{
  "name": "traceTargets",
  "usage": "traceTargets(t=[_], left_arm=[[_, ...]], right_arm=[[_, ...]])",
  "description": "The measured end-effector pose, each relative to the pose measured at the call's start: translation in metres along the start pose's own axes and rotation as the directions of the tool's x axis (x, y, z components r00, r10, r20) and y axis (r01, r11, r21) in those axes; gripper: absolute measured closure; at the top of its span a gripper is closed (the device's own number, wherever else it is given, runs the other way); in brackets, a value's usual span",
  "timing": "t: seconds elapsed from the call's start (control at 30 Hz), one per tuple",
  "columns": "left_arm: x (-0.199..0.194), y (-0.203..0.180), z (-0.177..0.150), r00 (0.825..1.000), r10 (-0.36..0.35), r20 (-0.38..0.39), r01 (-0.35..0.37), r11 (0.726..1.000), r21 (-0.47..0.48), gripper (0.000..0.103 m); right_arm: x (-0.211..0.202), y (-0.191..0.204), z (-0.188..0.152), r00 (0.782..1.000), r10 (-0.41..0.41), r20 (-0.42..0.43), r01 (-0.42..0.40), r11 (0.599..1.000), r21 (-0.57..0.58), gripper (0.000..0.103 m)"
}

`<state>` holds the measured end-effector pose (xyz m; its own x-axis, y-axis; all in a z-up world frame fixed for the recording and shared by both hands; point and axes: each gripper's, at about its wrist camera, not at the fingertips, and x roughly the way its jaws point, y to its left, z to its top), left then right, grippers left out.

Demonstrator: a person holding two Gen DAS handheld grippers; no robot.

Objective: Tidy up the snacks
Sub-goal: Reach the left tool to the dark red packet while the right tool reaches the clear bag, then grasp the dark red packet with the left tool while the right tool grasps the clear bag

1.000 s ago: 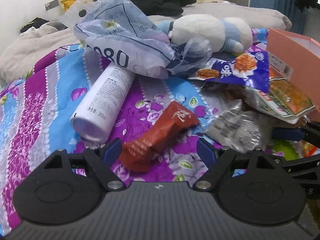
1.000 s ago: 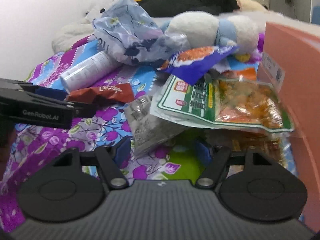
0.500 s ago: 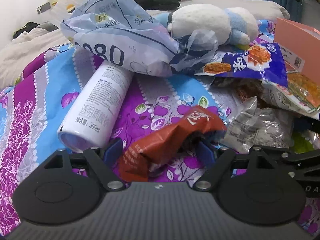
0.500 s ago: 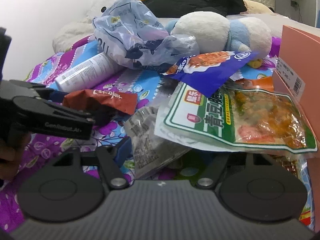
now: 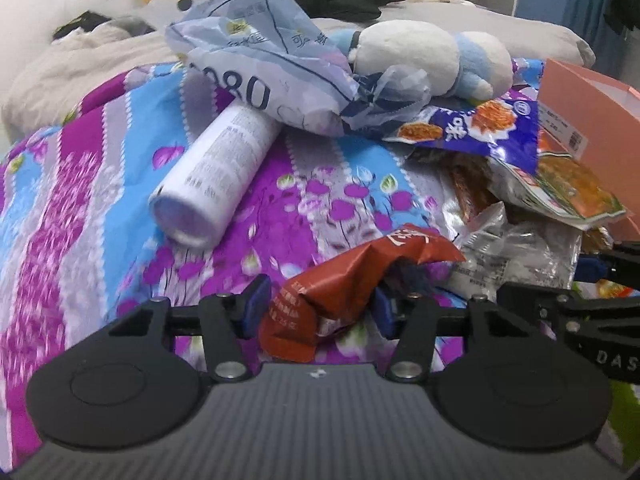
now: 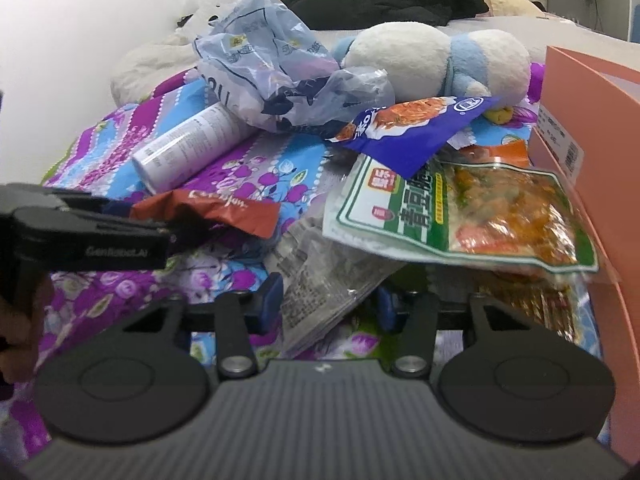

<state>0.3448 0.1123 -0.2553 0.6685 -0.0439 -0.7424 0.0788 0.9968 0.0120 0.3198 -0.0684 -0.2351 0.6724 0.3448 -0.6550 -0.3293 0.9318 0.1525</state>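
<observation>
Red packet (image 5: 352, 280) sits crumpled on the floral bedspread (image 5: 100, 208) between my left gripper's (image 5: 318, 308) parted fingers, white can (image 5: 216, 176) off to its left, while my right gripper (image 6: 330, 300) straddles the silver packet (image 6: 320, 280), fingers apart, beneath the green-edged bag (image 6: 460, 212).

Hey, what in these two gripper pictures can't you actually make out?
- Left wrist view: left gripper grip on the red packet; packet hides the pads.
- Right wrist view: right gripper under the silver packet; contact unclear.
- White bottle print: blurred.
- Pink box: cut off by the edge.
</observation>
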Motion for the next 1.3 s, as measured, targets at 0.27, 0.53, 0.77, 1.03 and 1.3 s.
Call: traceTargets(t=[0.27,0.53,0.77,1.03,1.3], left_arm=[[-0.053,-0.008,-0.034,0.999,0.034,-0.012,-0.035,0.992,-0.122,0.045],[-0.086,-0.026,-0.07,0.995,0.072,-0.076,-0.085,0.978,-0.189,0.045],[-0.102,-0.049,-0.094,0.988,0.058,-0.144,-0.09,0.968,-0.233,0.043],[-0.116,-0.075,-0.095,0.99,0.01,-0.142,-0.038,0.98,-0.194,0.028],[-0.129,-0.075,-0.083,0.993,-0.019,-0.116,0.006,0.994,-0.111,0.027]], right_arm=[[-0.039,0.001,-0.018,1.0,-0.002,-0.016,0.003,1.0,0.028,0.061],[-0.078,-0.002,-0.044,1.0,0.0,-0.031,0.002,0.998,0.066,0.063],[-0.108,-0.009,-0.064,0.997,0.001,-0.074,0.003,0.998,0.056,0.062],[-0.126,-0.021,-0.083,0.991,-0.021,-0.131,0.018,0.999,-0.027,0.032],[-0.136,-0.02,-0.074,0.996,-0.021,-0.085,-0.002,0.964,-0.265,0.029]])
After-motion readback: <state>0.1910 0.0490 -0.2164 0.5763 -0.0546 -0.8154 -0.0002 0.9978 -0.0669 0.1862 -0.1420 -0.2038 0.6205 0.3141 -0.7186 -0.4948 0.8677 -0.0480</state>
